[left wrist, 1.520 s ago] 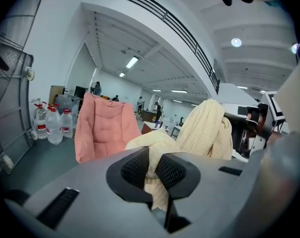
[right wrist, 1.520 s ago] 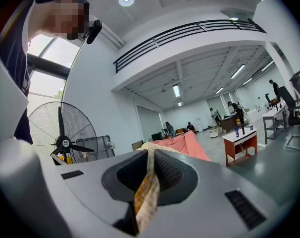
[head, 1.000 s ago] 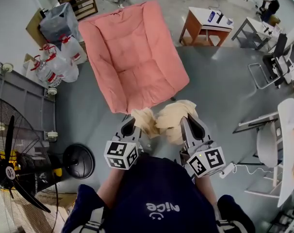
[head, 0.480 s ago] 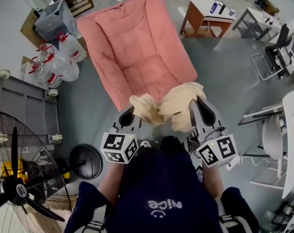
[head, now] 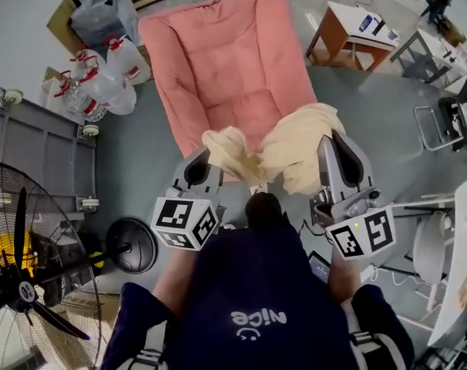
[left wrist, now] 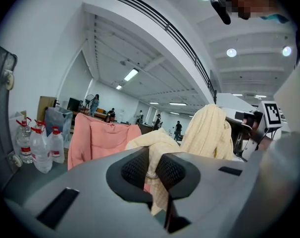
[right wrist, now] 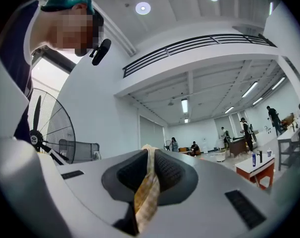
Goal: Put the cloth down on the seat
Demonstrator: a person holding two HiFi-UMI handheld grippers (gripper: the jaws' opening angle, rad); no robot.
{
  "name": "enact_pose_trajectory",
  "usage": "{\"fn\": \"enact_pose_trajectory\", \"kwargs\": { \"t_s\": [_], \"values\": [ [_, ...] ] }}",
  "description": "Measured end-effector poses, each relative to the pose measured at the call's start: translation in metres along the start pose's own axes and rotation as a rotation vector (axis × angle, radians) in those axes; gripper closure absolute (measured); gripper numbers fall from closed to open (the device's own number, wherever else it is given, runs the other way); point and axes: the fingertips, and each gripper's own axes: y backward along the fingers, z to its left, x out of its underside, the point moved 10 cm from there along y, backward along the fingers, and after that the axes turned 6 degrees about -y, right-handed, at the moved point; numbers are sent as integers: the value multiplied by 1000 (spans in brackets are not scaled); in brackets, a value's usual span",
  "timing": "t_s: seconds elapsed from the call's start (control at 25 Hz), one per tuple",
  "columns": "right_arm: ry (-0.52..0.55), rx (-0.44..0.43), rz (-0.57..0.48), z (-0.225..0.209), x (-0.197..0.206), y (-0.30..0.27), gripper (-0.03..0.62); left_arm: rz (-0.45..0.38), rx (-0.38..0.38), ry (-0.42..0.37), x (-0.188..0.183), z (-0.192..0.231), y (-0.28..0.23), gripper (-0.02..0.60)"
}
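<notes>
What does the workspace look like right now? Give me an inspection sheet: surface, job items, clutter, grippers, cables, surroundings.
Surface: pink seat, cloth not yet on it.
Job's things: cream cloth, bunched, held up near the seat's front edge.
Clutter: water jugs beside the seat.
Grippers: left gripper and right gripper each shut on the cloth.
Cables: nothing seen.
Surroundings: floor fan, wooden side table, grey floor.

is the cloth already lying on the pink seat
No, the cloth hangs between the left claw and the right claw, both shut on it, off the pink seat.
</notes>
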Motion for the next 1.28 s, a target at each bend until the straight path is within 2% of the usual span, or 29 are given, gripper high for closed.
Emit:
{"fn": "enact_pose_trajectory", "kwargs": {
  "t_s": [0.24, 0.52, 0.76, 1.04, 1.28],
  "values": [
    [2, -119, 22, -65, -9, -65, 526, 2, -61, -60, -23, 9, -65, 540],
    [4, -185, 117, -137, 2, -148, 526, 21, -157, -38, -36, 23, -143, 540],
    [-40, -245, 136, -192, 7, -203, 526, 27, -221, -21, -41, 37, -204, 540],
    [-85, -297, 221, -249, 28, -263, 526, 72, -305, 2, -34, 56, -270, 540],
    [-115, -309, 319, -275, 59, -291, 526, 147, -300, -5, -11, 69, -306, 540]
  ]
}}
